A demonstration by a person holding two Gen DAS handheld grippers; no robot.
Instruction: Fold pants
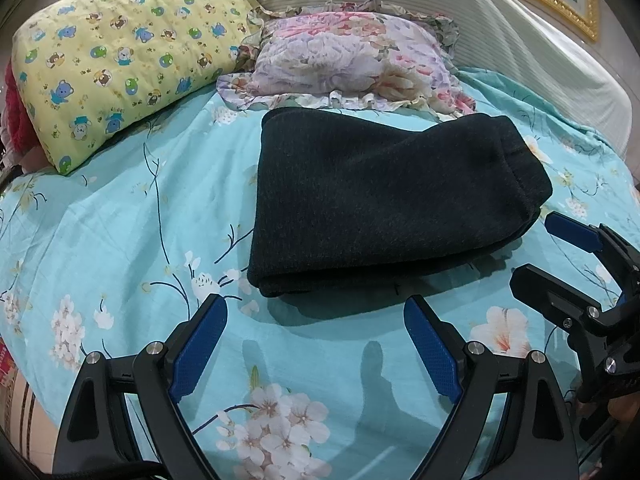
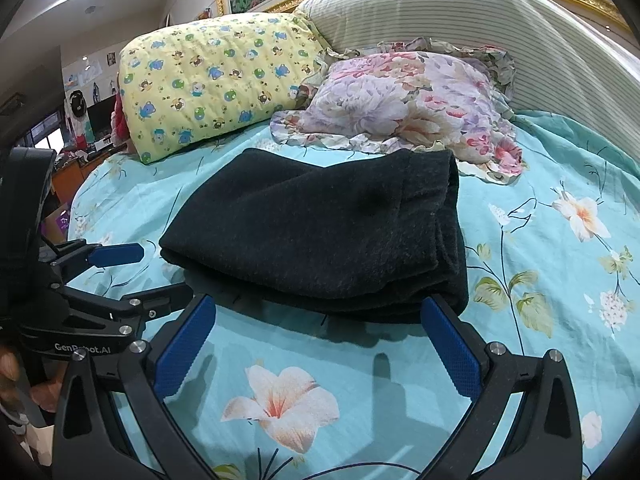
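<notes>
The dark charcoal pants (image 1: 380, 196) lie folded into a thick rectangular stack on the turquoise floral bedsheet (image 1: 120, 216), just in front of the pillows; they also show in the right wrist view (image 2: 320, 232). My left gripper (image 1: 316, 308) is open and empty, hovering just short of the stack's near edge. My right gripper (image 2: 320, 310) is open and empty, at the stack's near right corner. Each gripper shows in the other's view: the right gripper (image 1: 540, 248) at the right, the left gripper (image 2: 160, 272) at the left.
A yellow bear-print pillow (image 1: 120, 64) and a floral ruffled pillow (image 1: 352, 60) lie behind the pants. A striped padded headboard (image 1: 500, 32) rises at the back. The bed's left edge (image 1: 28, 380) drops off. Room furniture (image 2: 80, 140) shows beyond it.
</notes>
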